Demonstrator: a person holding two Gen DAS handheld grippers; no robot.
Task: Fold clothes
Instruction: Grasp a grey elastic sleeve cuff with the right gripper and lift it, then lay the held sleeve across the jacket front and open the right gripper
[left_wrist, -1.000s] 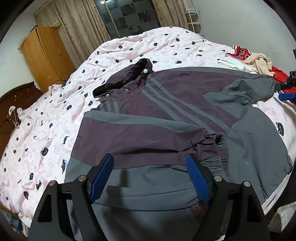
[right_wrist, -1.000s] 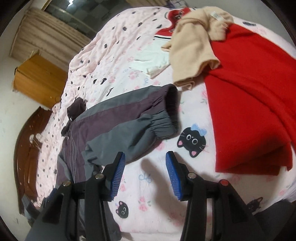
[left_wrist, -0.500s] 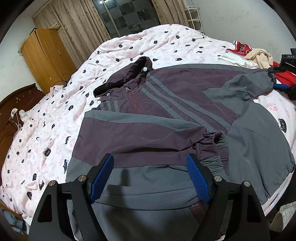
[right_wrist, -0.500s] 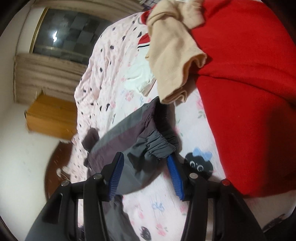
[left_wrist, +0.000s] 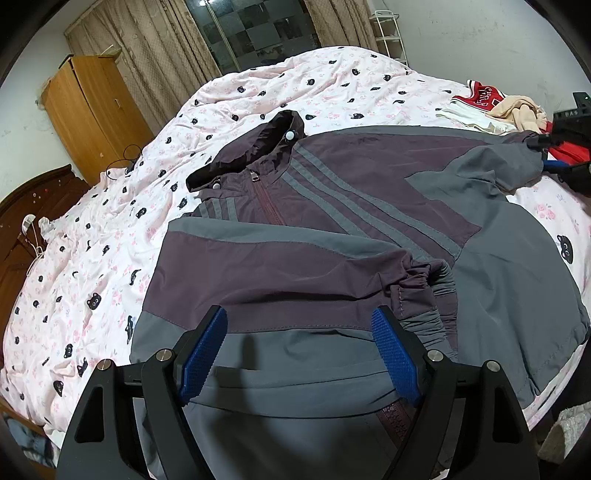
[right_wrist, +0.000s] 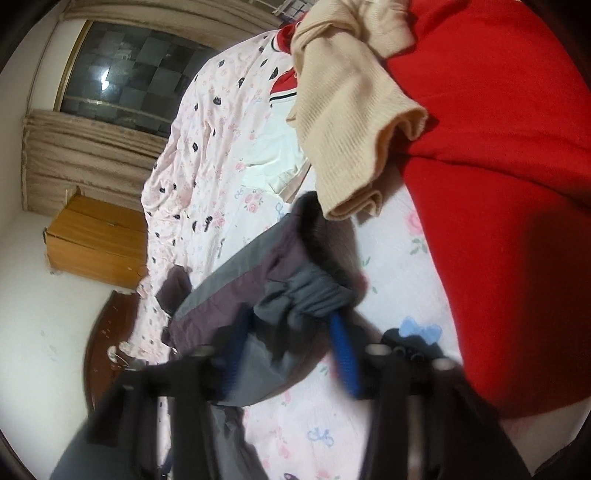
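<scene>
I am working on the purple-and-grey jacket (left_wrist: 332, 229), which is lying face up across the pink cat-print bedspread (left_wrist: 110, 236), one sleeve already folded over its chest. My right gripper (right_wrist: 291, 354) is closing its jaws around the elastic cuff (right_wrist: 314, 291) of the other sleeve (left_wrist: 491, 166), out near the red garment (right_wrist: 498, 184) and the beige sweater (right_wrist: 343, 110); the bunched cuff is sitting between the blue pads, though the blur is keeping me from saying they are pressing it yet. I am aiming to catch both layers of the cuff, not just a pinch of the top one, so the sleeve comes across flat. My left gripper (left_wrist: 299, 358) is hovering wide open and empty above the hem (left_wrist: 295, 387), and I am thinking it should pin the body while I draw the sleeve over.
</scene>
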